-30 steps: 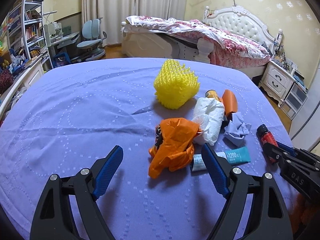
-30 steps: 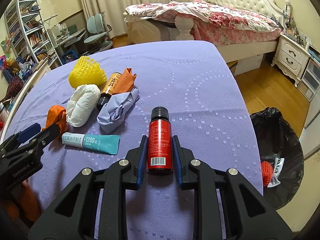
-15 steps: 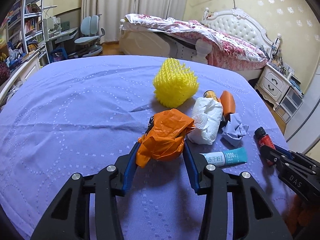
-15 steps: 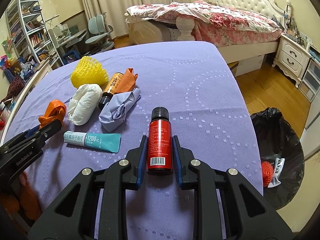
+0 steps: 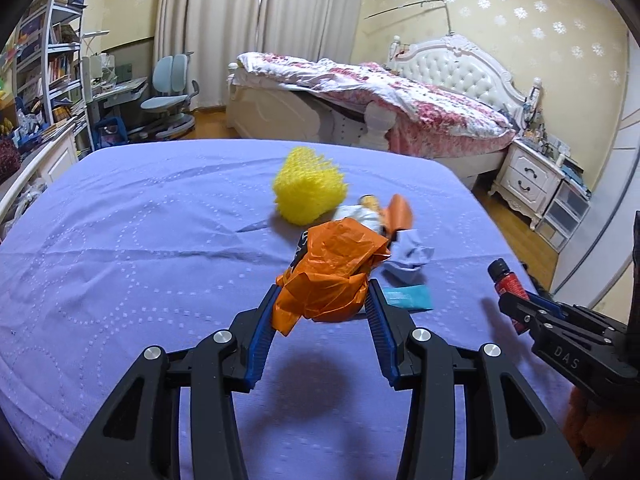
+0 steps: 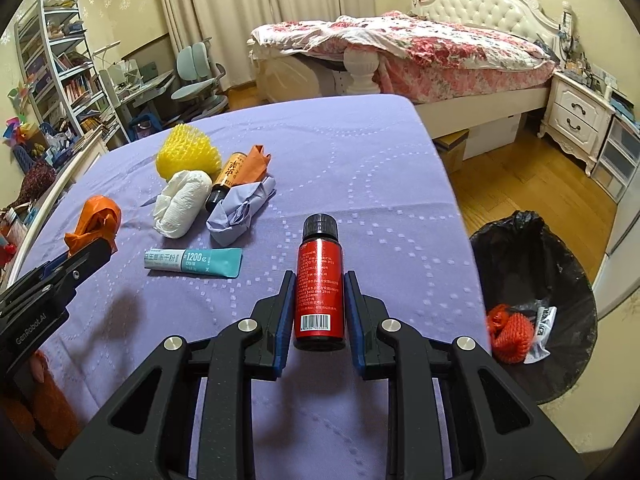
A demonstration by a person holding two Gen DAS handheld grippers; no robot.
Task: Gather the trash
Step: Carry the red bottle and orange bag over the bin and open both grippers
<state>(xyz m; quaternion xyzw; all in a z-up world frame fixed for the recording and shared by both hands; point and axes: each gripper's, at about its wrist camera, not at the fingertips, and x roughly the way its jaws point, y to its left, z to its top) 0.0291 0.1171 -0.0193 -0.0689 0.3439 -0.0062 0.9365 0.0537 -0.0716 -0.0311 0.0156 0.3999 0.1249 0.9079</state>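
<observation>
Gripping a crumpled orange bag (image 5: 332, 268), the left gripper (image 5: 322, 304) hung above the purple tablecloth (image 5: 140, 240), open cloth to its left. The right gripper (image 6: 318, 304) clamped a red bottle (image 6: 319, 284) near the table's right edge, beside the black-lined bin (image 6: 560, 264) on the floor.

A home bedroom. A bed (image 6: 440, 48) with a tufted white headboard (image 5: 460, 68) and a rumpled floral quilt fills the far side, a white nightstand (image 6: 576, 116) beside it. Long curtains (image 5: 256, 32) hang by star-patterned wallpaper. A study corner holds a bookshelf (image 6: 68, 76), desk and pale blue chair (image 5: 170, 96). Wooden floor surrounds a tabletop (image 6: 340, 160) in lilac cloth.
</observation>
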